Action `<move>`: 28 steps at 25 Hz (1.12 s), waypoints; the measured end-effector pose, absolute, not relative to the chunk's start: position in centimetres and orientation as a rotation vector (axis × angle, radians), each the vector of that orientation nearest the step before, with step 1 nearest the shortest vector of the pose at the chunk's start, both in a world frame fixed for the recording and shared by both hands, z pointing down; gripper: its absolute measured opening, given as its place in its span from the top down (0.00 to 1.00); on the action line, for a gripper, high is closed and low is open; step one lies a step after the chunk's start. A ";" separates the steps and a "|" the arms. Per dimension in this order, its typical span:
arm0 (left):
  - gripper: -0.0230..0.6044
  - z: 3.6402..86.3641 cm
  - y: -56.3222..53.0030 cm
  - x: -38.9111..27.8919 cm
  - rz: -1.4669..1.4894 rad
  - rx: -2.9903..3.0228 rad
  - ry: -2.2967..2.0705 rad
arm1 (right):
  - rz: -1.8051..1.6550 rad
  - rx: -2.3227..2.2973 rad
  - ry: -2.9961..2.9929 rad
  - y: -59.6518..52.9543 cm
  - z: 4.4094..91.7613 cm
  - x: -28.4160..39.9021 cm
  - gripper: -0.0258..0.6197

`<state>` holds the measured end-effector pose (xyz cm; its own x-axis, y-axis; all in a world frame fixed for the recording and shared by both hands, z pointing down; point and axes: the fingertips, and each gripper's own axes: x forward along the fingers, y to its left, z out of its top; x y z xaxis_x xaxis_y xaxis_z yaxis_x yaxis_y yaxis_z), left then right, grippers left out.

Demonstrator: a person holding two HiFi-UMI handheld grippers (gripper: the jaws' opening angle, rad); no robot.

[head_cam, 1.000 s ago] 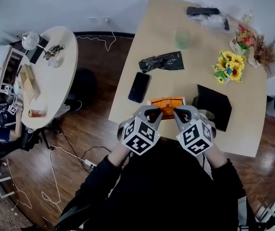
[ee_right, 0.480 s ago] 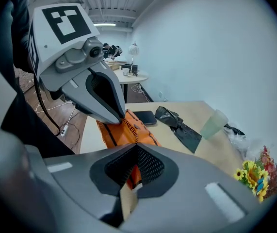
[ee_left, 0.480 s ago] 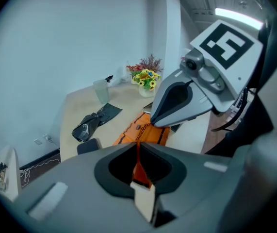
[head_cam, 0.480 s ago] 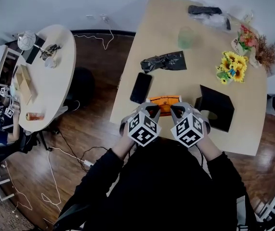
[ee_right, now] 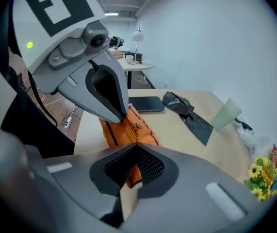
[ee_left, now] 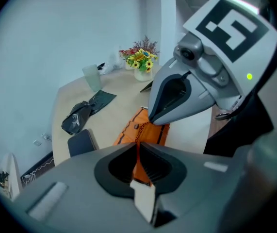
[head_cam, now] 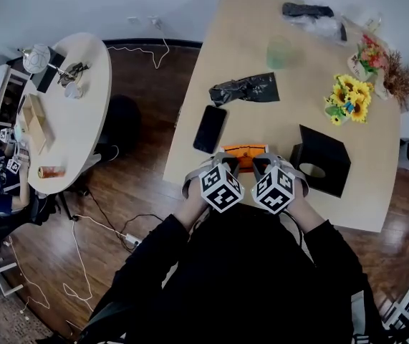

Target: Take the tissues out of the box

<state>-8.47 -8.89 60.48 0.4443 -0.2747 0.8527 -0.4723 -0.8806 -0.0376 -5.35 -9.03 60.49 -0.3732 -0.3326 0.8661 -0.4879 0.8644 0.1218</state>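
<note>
currently your left claw (ee_left: 138, 145) is pressed together on the orange pack (ee_left: 147, 129); your right claw (ee_right: 135, 148) pinches it too. the pack reaches ahead of both tips, on the table (head_cam: 290, 110).

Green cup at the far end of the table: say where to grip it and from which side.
Grip the green cup across its wall just below the rim, coming in level from the near side. It stands upright and seems to widen upward, so jaws closed there probably would not slip off.
</note>
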 end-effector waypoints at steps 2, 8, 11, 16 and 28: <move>0.96 60.7 -8.8 -8.5 1.401 2.480 -0.659 | 0.203 0.600 -2.007 -9.0 60.5 -5.4 0.96; 0.96 60.8 -8.9 -8.8 1.358 2.445 -0.668 | 0.195 0.576 -2.016 -9.0 60.5 -5.7 0.96; 0.96 61.0 -8.9 -8.8 1.341 2.427 -0.673 | 0.194 0.562 -2.020 -9.0 60.7 -5.7 0.96; 0.96 61.3 -9.1 -8.9 1.294 2.393 -0.679 | 0.233 0.553 -2.044 -9.1 61.1 -5.7 0.95; 0.87 60.3 -9.4 -9.9 0.918 2.196 -0.938 | 0.336 0.562 -2.128 -9.2 59.9 -5.1 0.90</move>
<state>-9.88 -9.43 60.27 0.5171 -0.3796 0.7671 -0.7750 -0.5880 0.2315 -5.06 -9.23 59.86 -0.5068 -0.2684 0.8192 -0.5077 0.8610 -0.0320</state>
